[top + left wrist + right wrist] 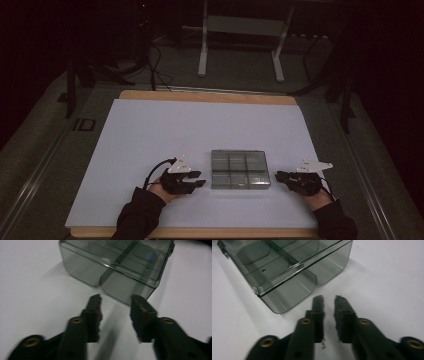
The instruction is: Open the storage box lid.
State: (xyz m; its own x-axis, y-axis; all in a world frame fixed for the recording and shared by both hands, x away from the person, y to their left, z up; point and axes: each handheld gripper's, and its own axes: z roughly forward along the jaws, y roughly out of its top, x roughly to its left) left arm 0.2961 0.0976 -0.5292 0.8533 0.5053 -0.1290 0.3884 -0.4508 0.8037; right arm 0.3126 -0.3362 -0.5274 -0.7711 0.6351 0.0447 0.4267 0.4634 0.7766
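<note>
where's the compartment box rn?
High view: the smoky compartment box sits on the white sheet, near its front edge, between the left gripper and right gripper.

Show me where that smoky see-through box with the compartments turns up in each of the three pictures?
High view: the compartment box lies low and centre on the white sheet, between the left gripper and the right gripper.
Left gripper view: across the top, just beyond the two black jaws.
Right gripper view: upper left, ahead and left of the jaws.
Shared landmark: the box's inner dividers, over the same white sheet.
</note>
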